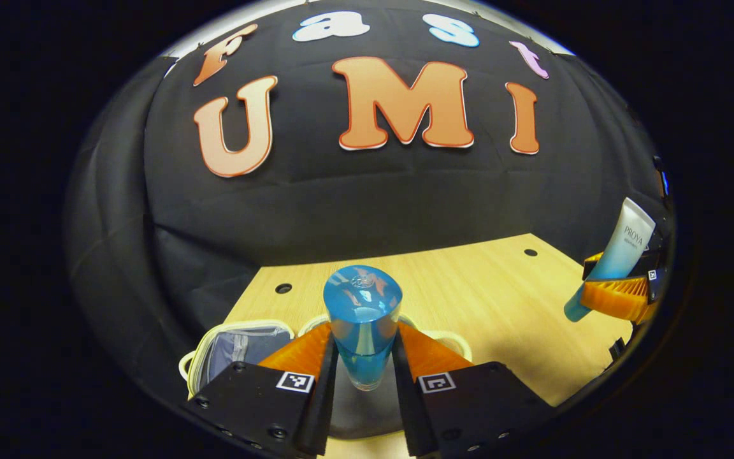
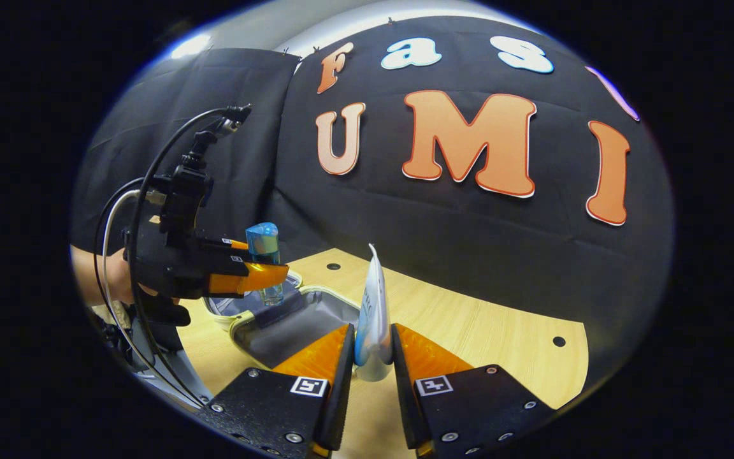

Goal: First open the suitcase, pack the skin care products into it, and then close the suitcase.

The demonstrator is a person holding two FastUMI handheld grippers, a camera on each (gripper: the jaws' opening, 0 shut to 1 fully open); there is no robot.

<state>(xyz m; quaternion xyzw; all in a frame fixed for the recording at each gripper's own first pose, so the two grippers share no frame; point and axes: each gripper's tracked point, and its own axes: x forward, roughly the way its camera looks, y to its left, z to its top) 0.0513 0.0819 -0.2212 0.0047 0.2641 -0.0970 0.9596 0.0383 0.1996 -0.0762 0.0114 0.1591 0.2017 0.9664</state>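
Note:
My left gripper is shut on a clear blue bottle with a blue cap, held upright in the air. Below it lies the open suitcase, cream-rimmed with a grey lining. In the right gripper view the same bottle hangs above the open suitcase, held by the left gripper. My right gripper is shut on a white-and-blue tube, standing on end just right of the suitcase. The left gripper view has that tube at the far right, pinched by the right gripper.
A light wooden table with small dark holes carries the suitcase. Its bare wood stretches to the right. A hand and black cables sit behind the left gripper at the left edge.

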